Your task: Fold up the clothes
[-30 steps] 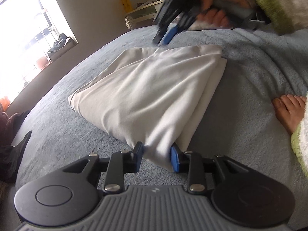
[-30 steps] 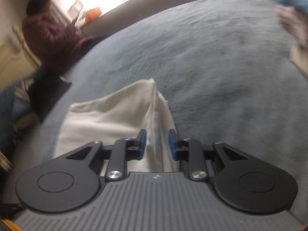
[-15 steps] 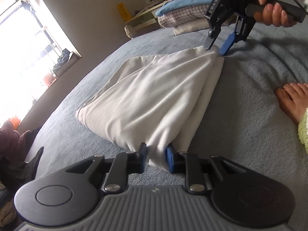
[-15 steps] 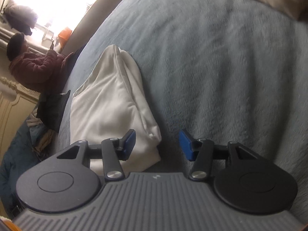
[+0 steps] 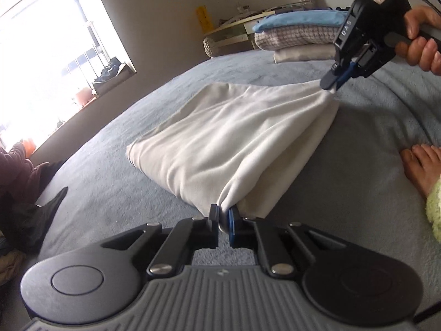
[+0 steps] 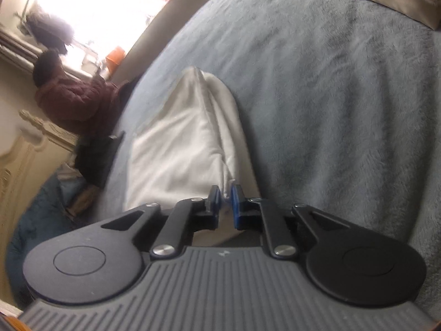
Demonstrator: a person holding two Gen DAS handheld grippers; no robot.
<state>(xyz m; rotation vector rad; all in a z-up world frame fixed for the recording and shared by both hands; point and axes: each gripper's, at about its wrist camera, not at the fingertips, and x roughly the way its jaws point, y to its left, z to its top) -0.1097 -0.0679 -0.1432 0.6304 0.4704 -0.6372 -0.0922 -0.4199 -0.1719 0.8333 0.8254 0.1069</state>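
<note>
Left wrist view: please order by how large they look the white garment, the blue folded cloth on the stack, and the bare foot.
1. white garment, clearly largest.
2. blue folded cloth.
3. bare foot, partly cut off and nearer the camera, so 2 versus 3 is unsure.

Ahead of my left tool, bright window (image 5: 41, 63) sat off to left, yellow sign (image 5: 203, 18) leaned on far wall. Stack of folded laundry (image 5: 297, 37) lay at far right on grey-blue blanket (image 5: 124, 127). From my right tool, seated person in maroon jacket (image 6: 74, 102) was far left beside cream carved furniture (image 6: 24, 154).
</note>
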